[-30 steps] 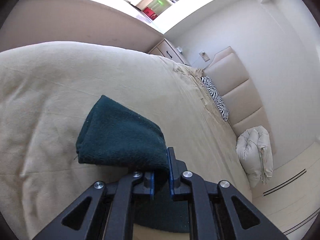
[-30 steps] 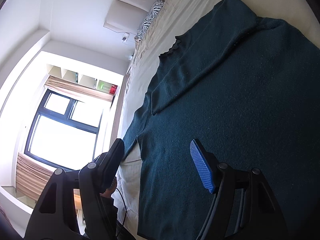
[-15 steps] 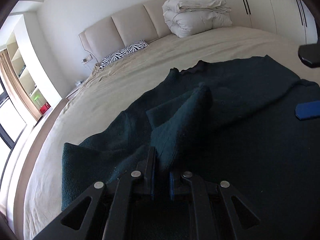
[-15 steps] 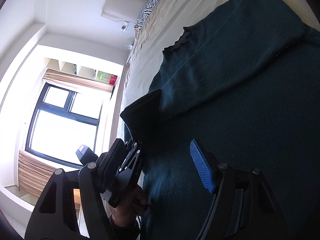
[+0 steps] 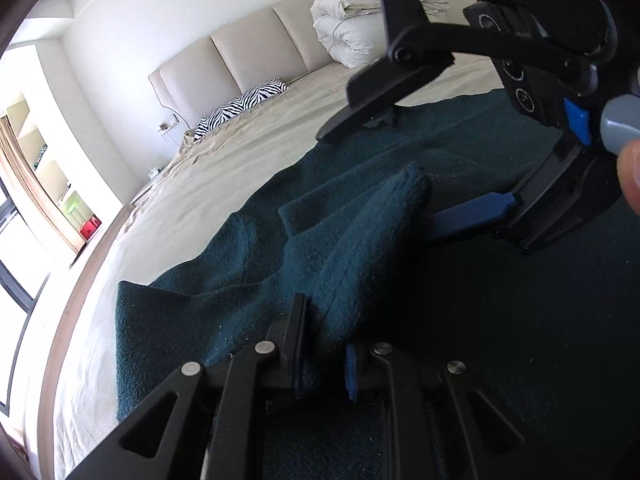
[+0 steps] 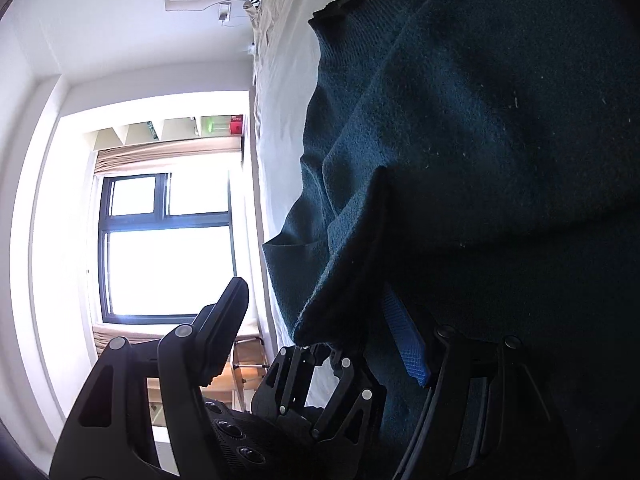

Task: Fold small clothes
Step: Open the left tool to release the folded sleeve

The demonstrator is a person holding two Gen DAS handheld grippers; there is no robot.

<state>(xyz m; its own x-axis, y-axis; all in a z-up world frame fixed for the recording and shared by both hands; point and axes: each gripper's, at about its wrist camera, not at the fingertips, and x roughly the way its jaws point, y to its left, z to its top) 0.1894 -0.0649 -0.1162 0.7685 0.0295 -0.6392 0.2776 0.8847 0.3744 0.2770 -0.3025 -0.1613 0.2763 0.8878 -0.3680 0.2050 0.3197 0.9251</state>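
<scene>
left claw [image 5: 325,346] still clenched on sweater [image 5: 360,248] fold | right claw [image 5: 400,168] released, now beside the fold

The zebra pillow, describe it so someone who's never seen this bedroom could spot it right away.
Start at the wide beige bed and follow it up to the padded beige headboard. The black-and-white zebra-striped pillow lies at its foot, left of the bundled white duvet. It is the only patterned thing among plain fabrics.

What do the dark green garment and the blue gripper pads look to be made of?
Dark green garment: seemingly a thick fleece or fuzzy knit, matte, with a nappy pile that shows lint specks. Blue pads of the right gripper: likely molded rubber or plastic, with a fine ribbed grip texture.
</scene>
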